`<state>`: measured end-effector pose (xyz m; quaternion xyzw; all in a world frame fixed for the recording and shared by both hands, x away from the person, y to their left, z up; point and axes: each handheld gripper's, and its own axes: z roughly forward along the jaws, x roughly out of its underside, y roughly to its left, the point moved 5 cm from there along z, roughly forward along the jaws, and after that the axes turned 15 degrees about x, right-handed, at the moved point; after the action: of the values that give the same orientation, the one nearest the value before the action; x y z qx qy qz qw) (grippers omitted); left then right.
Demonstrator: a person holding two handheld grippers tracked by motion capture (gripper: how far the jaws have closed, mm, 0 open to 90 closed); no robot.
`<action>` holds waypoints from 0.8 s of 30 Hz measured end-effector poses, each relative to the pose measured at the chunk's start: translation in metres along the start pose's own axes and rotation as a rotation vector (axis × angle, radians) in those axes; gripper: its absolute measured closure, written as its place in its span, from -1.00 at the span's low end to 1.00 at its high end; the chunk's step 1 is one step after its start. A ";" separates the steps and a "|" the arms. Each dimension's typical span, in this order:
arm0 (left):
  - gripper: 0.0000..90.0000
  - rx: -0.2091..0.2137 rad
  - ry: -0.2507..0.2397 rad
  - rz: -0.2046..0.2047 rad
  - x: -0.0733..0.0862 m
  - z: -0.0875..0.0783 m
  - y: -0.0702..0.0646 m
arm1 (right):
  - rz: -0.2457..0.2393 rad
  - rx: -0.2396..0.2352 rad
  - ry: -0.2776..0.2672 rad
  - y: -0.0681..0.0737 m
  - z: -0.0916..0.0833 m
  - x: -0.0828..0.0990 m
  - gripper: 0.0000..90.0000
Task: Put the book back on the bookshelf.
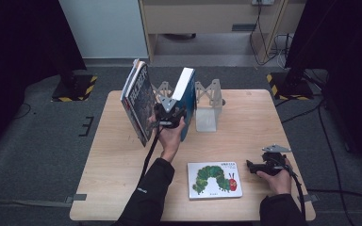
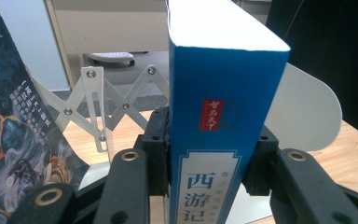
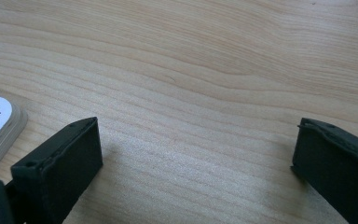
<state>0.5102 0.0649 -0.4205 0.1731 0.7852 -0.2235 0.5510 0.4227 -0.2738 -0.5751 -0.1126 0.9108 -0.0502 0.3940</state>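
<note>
Left fingers: clamped on blue book spine, holding it upright for the expanding bookend rack.
Right gripper: jaws apart, empty, parked at caterpillar book's 3 o'clock.
Dark books: leaning at 9 o'clock.

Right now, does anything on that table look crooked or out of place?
Yes. The dark-covered books at the left end of the folding metal book rack lean steeply sideways instead of standing upright. The thick blue book, clamped in the left gripper, also tilts. The caterpillar picture book lies flat, apart from the rack.
</note>
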 end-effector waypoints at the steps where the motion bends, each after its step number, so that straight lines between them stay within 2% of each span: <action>1: 0.33 0.000 0.005 -0.001 -0.001 0.002 0.000 | 0.000 0.000 0.000 0.000 0.000 0.000 -0.97; 12: 0.30 0.040 0.024 0.001 -0.009 0.015 -0.008 | 0.001 -0.001 0.001 0.000 0.000 0.000 -0.97; 19: 0.27 0.034 0.032 0.000 -0.012 0.021 -0.013 | 0.003 -0.001 0.001 0.000 0.000 0.000 -0.97; 22: 0.22 0.062 0.042 0.007 -0.008 0.023 -0.018 | 0.001 -0.001 0.001 0.000 0.000 0.000 -0.97; 24: 0.21 0.067 0.042 0.012 -0.007 0.023 -0.019 | 0.001 -0.001 0.001 0.000 0.000 0.000 -0.97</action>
<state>0.5212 0.0366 -0.4177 0.2007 0.7878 -0.2425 0.5294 0.4228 -0.2736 -0.5751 -0.1123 0.9112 -0.0495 0.3933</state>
